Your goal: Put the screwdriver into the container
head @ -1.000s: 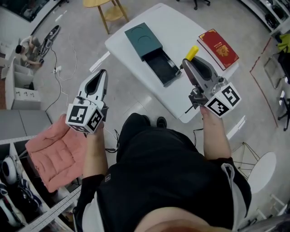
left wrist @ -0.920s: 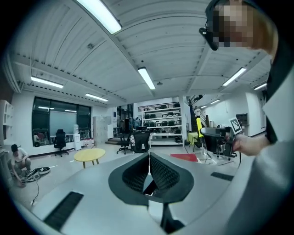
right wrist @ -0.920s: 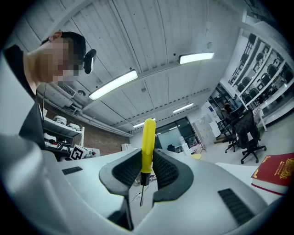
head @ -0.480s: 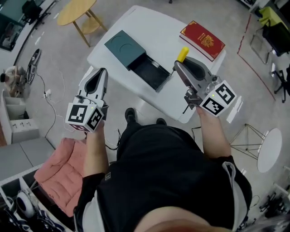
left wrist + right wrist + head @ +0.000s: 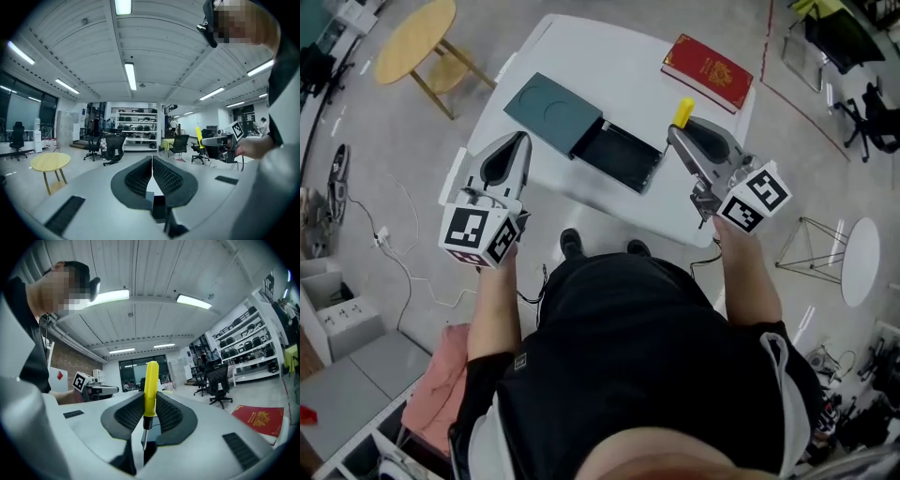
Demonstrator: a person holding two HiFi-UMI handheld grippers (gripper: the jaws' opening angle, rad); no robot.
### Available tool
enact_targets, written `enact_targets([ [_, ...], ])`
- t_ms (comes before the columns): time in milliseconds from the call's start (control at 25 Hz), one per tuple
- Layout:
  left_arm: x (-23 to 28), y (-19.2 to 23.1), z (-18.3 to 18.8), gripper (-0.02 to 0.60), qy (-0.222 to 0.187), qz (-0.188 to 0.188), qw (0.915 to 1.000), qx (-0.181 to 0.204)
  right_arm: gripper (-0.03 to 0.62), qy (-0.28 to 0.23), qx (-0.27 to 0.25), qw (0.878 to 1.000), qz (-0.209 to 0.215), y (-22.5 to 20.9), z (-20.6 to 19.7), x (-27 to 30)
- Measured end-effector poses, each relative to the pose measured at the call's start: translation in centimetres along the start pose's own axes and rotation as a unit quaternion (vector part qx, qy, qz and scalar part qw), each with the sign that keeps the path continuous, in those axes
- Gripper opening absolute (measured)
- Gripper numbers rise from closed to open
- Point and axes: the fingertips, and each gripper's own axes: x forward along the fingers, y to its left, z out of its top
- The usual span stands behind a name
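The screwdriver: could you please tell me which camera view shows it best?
The right gripper view: the screwdriver shows whole, yellow handle and metal shaft, clamped in the right gripper. The head view shows only its yellow handle end past that gripper. The left gripper view shows just a small distant yellow sliver, likely the handle.

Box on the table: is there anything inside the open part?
The open tray looks empty, just its dark bottom. The part under the cover is hidden. The screwdriver is in the right tool, not in the tray.
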Motion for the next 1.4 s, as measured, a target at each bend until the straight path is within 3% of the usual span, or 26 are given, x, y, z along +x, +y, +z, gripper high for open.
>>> enact_targets([
  [280,0.1,5.3,-1.9,0.02,0.003,-0.06,0.9982,-0.004,0.089,0.034,-0.035,0.997,-0.065,1.3,-2.0,4.0],
  [520,0.9,6.5,-2.6,0.02,0.002,-0.128,0.9917,-0.007,0.089,0.092,-0.049,0.987,-0.119,2.9,-4.5,6.8],
  [680,1.5,6.8,-3.5,0.02,0.006,-0.16,0.9871,-0.008,0.088,0.124,-0.077,0.981,-0.129,3.6,-6.0,8.1],
  [960,4.5,5.8,-4.8,0.02,0.021,-0.17,0.9851,-0.021,0.089,0.168,-0.085,0.974,-0.127,2.7,-8.4,8.1],
  [1400,7.7,4.4,-6.7,0.02,0.047,-0.15,0.9868,-0.039,0.089,0.256,-0.121,0.957,-0.07,-0.1,-13.5,9.9],
])
